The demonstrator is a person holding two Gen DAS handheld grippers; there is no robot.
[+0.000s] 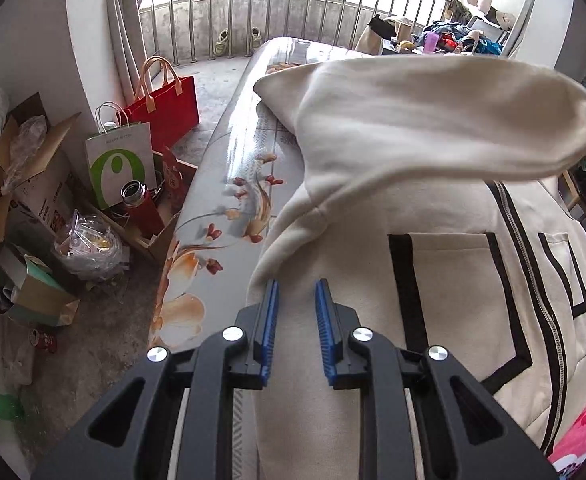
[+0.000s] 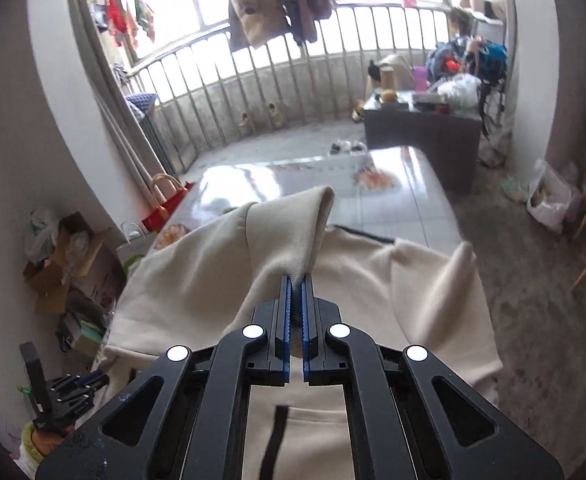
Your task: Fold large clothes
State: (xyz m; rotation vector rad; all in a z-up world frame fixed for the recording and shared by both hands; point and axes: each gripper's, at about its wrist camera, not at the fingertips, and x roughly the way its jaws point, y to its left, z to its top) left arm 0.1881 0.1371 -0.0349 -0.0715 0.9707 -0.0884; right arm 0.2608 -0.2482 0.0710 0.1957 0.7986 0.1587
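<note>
Worktop [image 1: 229, 168] with a glossy flower-printed cover carries the cream jacket [image 1: 445, 292], which lies spread across it front up, its black-edged pockets and zip showing. The jacket's left sleeve [image 1: 433, 120] is lifted clear of the body and stretched across toward the zip. The right tongs [image 2: 296, 280] have their jaws closed on the sleeve cuff [image 2: 293, 236], a pinch of cream cloth caught between the blue pads. The left tongs [image 1: 296, 292] hover low over the jacket's lower left side with a narrow gap between the jaws and no cloth caught in them; whether the tips touch the fabric I cannot tell.

To fold well, I judge the sleeve should be carried over until it lies flat along the body, kept taut so no ridge forms at the shoulder. The left tongs would do best pressing down near the side seam to anchor the jacket, since the slick cover could let the whole garment slide. Release should come only once the cuff rests on the cloth.
</note>
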